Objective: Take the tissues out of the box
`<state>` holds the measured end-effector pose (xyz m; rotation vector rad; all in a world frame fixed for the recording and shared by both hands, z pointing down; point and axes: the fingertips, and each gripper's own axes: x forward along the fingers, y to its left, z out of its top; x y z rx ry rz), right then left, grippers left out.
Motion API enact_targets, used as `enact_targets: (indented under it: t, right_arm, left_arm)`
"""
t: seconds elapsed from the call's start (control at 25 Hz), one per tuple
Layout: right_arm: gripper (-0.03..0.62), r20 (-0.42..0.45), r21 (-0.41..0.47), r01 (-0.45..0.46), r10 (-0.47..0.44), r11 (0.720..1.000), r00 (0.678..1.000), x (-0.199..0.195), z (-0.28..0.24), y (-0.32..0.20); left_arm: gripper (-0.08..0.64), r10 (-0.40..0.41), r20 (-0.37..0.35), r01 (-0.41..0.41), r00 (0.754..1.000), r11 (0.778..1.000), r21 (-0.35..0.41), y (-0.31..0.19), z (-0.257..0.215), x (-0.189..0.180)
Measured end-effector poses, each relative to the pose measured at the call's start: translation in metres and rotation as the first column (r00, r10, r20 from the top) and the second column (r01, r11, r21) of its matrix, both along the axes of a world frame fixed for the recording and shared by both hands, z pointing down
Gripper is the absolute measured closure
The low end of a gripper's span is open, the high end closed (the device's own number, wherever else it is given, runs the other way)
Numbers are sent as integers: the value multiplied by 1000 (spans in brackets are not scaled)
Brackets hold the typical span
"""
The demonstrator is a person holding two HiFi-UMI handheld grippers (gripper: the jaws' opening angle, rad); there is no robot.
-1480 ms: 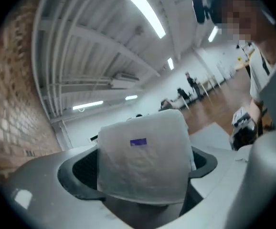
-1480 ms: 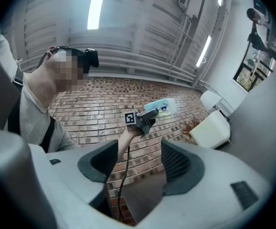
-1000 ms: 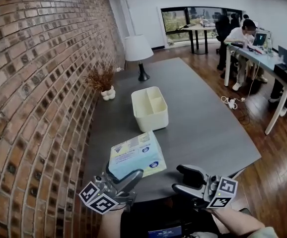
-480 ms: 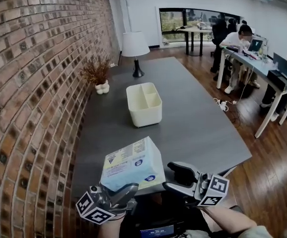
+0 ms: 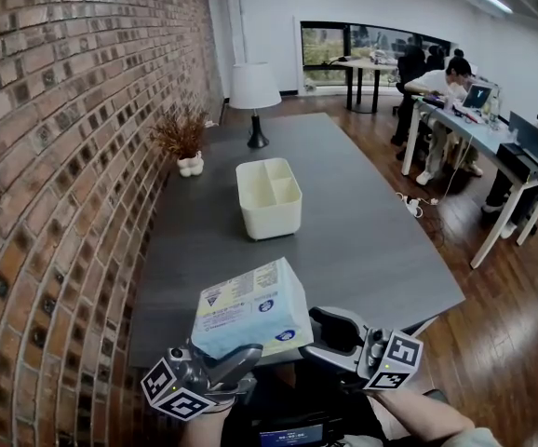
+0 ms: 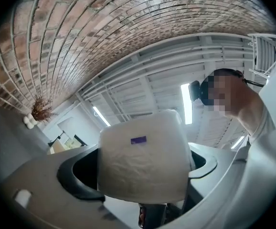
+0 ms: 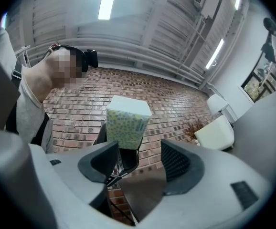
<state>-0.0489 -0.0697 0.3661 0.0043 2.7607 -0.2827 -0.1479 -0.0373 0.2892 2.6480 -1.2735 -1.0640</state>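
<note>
The left hand-held gripper is clenched on a tissue pack, its 2 jaws pressing the pack's lower end, as the left gripper view shows. The pack is held tilted in the air over the near edge of the tabletop, printed face up. The right hand-held gripper hangs just beside the pack's right edge, released, with its 2 jaws apart and gripping nothing.

The box, cream with open compartments, stands well apart from the pack, near the middle of the tabletop. A broad grey stretch lies between them, and a wider one runs from the box to the right edge. A lamp and a dried plant sit at the far left, beside the brick wall.
</note>
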Motion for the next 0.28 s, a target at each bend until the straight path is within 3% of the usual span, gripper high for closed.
enact_targets:
  t: [0.28]
  right_arm:
    - [304, -7, 3, 0, 0, 1000, 1000, -2, 1, 0]
  left_arm:
    - [38, 1, -15, -1, 1000, 1000, 2, 0, 1, -3]
